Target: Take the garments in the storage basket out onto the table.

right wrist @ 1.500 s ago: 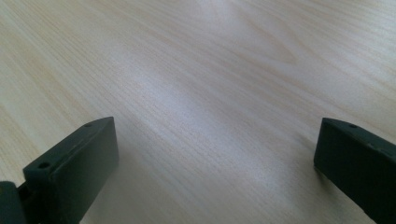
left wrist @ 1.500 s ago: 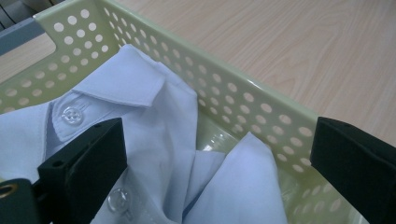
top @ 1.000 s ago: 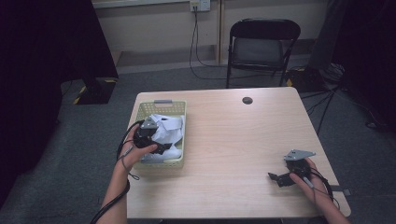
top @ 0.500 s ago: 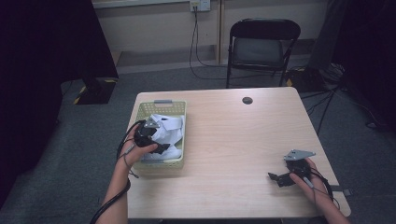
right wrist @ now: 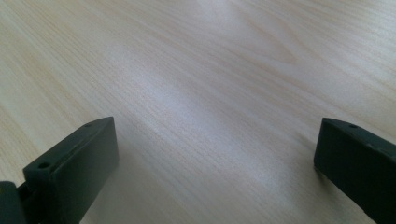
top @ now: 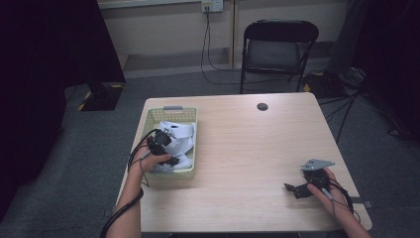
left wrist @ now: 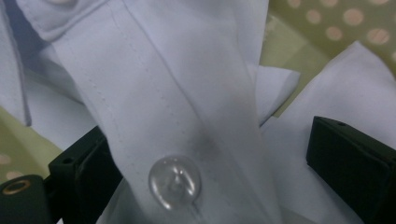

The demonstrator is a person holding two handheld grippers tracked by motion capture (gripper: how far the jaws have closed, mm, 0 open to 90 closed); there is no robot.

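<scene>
A crumpled white shirt (top: pixel 184 135) lies in a pale green basket (top: pixel 168 112) on the left of the wooden table (top: pixel 247 148). My left gripper (top: pixel 168 151) reaches down into the basket, right over the cloth. In the left gripper view a buttoned strip of the shirt (left wrist: pixel 163 93) with a clear button (left wrist: pixel 175 181) runs between the wide-apart jaws of my left gripper (left wrist: pixel 210 158), which have just been closing a little. My right gripper (top: pixel 292 191) rests low over the table's near right corner. It stands open (right wrist: pixel 215 154) with bare wood between the jaws.
A small black round disc (top: pixel 262 106) sits near the table's far edge. Behind the table stands a black folding chair (top: pixel 277 44). The dotted basket wall (left wrist: pixel 336 23) rises close behind the shirt. Cables trail from both hands.
My left gripper has sunk slightly lower onto the shirt in the basket. The right hand has stayed where it was.
</scene>
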